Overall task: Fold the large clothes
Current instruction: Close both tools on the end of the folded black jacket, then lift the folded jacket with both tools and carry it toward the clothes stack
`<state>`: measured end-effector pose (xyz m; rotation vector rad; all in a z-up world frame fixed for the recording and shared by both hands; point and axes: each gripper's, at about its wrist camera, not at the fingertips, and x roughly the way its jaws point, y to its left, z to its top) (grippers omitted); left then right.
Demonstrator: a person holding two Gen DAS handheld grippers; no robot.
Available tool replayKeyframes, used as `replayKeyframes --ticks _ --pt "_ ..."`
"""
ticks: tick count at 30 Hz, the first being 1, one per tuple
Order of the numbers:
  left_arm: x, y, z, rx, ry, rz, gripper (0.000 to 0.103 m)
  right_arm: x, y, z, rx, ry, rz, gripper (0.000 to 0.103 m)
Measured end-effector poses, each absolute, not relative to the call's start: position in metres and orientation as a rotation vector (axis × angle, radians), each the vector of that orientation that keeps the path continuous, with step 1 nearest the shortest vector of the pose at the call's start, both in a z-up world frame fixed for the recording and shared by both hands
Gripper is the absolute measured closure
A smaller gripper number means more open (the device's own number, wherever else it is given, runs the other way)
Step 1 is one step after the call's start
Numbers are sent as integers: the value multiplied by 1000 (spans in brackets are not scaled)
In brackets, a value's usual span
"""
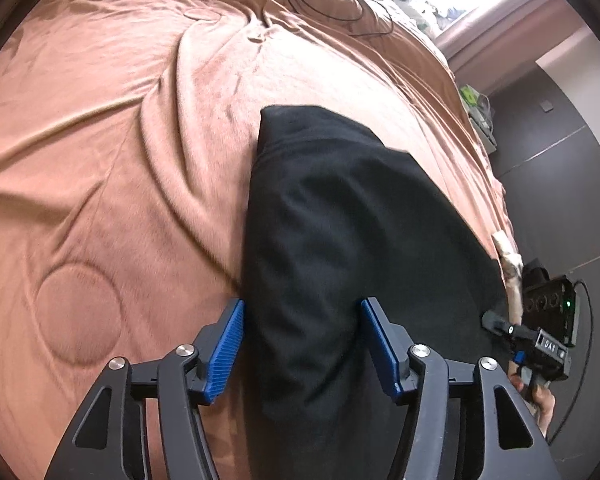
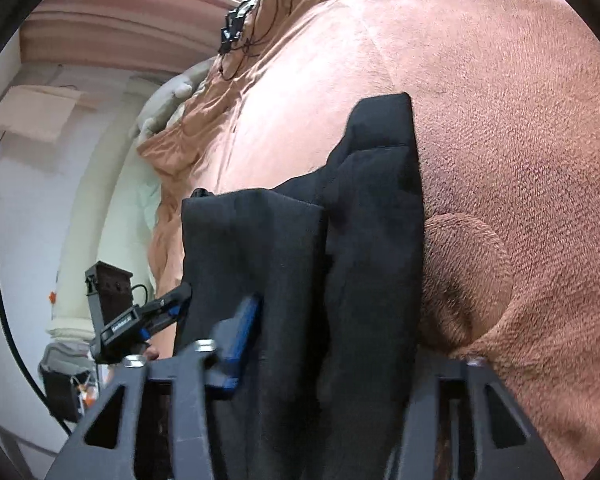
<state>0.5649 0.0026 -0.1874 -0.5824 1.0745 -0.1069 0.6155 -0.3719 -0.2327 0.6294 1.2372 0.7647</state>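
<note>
On the brown bedspread (image 1: pixel 100 128), the folded black garment (image 1: pixel 340 220) runs lengthwise near-to-far between the left gripper's (image 1: pixel 302 346) open, untouching jaws, while the right gripper (image 2: pixel 332 340) at its right edge looks closed on cloth.

— What can't you make out?
— My right gripper (image 2: pixel 332 344): the black garment (image 2: pixel 300 280) hides one finger entirely, so I can't tell its grip.
— And the garment?
— Its lower end runs off frame.
</note>
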Motion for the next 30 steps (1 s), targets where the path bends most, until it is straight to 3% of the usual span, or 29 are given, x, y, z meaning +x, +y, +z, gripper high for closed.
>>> replayKeyframes --ticks 1,4,9,12,30 --pt "568 3 -189 -585 1078 -105 42 615 -371 -233 640 1237 770 77" --pt "572 5 -189 -615 1081 -90 45 611 -373 -224 679 1207 795 85" --pt "560 -3 -164 -574 1039 -86 67 596 -364 -184 600 1130 808 87" --pt "550 -5 -144 -569 1008 -97 74 584 -358 -161 546 1095 799 88" --pt "435 -34 -24 -512 740 -155 82 463 -383 -58 466 791 766 90"
